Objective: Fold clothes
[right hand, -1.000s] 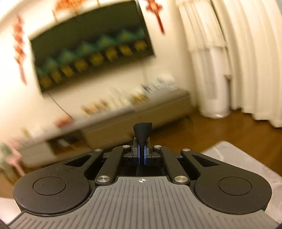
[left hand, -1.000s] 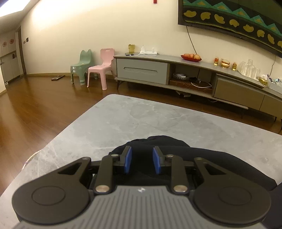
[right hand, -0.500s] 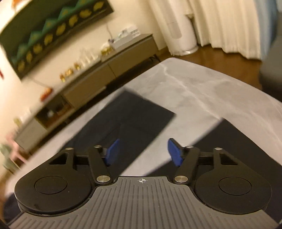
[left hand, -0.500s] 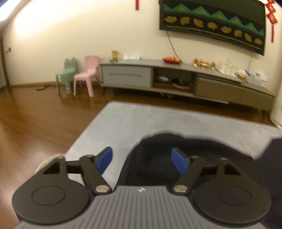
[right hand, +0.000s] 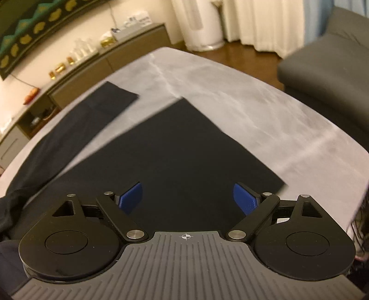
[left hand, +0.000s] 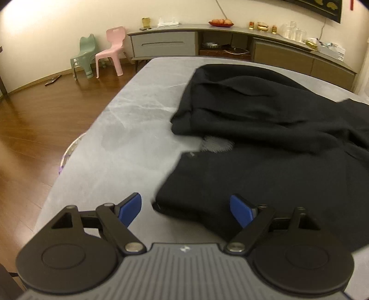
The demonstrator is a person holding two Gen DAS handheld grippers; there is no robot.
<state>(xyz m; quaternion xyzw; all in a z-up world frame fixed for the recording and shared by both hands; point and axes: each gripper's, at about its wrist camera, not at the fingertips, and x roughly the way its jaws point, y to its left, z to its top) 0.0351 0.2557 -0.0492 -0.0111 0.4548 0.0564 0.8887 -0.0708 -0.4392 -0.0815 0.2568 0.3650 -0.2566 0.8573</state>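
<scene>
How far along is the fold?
Done: one sleeve lies folded over the black top on the table. In hand: nothing; left gripper and right gripper are both open above it. Left: the other sleeve lies stretched out, and the body is unfolded.

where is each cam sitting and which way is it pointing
Left wrist: sits on the left hand-held gripper, looking forward over the black garment and grey marble table toward the sideboard and two small chairs; only its open blue-padded fingers show.
Right wrist: sits on the right hand-held gripper, looking across the garment's flat part toward curtains and a dark sofa; its fingers are open too.
Shared: the garment, table and sideboard.
</scene>
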